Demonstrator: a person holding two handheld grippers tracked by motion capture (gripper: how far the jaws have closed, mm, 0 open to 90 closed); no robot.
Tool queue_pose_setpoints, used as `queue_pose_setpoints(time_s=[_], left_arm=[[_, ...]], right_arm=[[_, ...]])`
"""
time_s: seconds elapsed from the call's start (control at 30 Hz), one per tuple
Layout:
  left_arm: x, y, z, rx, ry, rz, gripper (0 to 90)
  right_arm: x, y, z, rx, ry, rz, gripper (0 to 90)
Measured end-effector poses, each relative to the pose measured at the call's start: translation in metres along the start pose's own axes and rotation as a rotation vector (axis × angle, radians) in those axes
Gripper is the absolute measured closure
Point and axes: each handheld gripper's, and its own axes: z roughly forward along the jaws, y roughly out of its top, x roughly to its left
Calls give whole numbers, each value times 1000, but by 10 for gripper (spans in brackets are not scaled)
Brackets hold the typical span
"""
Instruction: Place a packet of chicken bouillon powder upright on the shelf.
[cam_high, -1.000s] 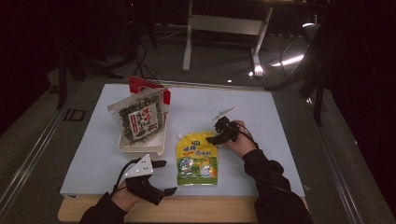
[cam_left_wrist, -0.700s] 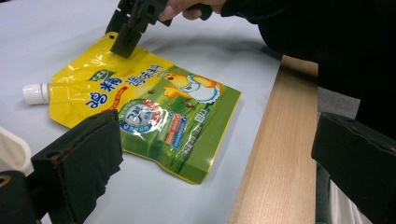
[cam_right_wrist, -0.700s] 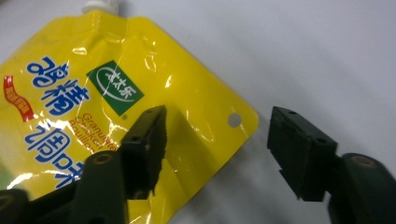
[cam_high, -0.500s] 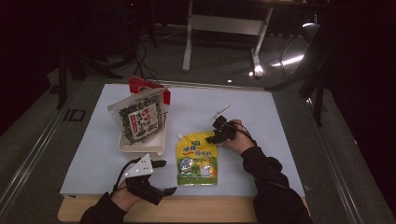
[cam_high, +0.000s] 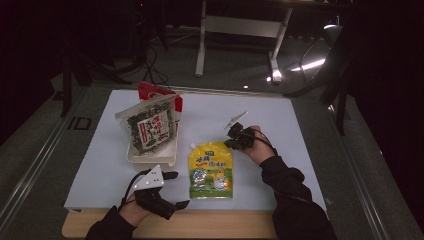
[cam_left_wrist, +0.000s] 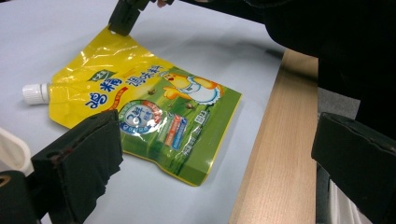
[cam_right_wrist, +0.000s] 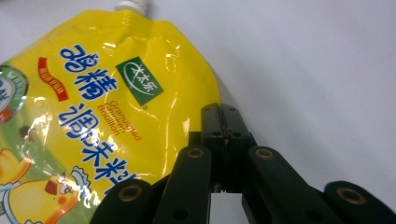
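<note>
Yellow pouch (cam_right_wrist: 93, 107) corner between right fingers (cam_right_wrist: 212, 123).

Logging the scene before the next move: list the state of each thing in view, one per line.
Yellow pouch: flat on the table, cap on.
Right gripper: jaws just closed, shut on the yellow pouch's top corner.
Left gripper: open, holding nothing.
Seaweed bag: propped in the white tray, tilted.

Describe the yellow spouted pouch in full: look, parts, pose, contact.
The yellow pouch is a glossy, crinkled plastic refill bag, yellow on top and green below, with blue Chinese lettering, a cartoon chick and the words Granulated Bouillon. Its white screw cap sticks out at one upper corner. It lies flat, print up, on the pale table sheet near the wooden edge. The right gripper has just closed on its other upper corner.
</note>
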Motion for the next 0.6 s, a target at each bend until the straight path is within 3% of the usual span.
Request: queue_pose_setpoints(time_s=[0.23,0.6], left_arm=[[1,0,0,-2,2,-3,26],[2,2,1,-11,8,-10,26]], right_arm=[[14,5,-16,-20,-31,-71,900],[21,4,-47,-97,-51,-105,900]])
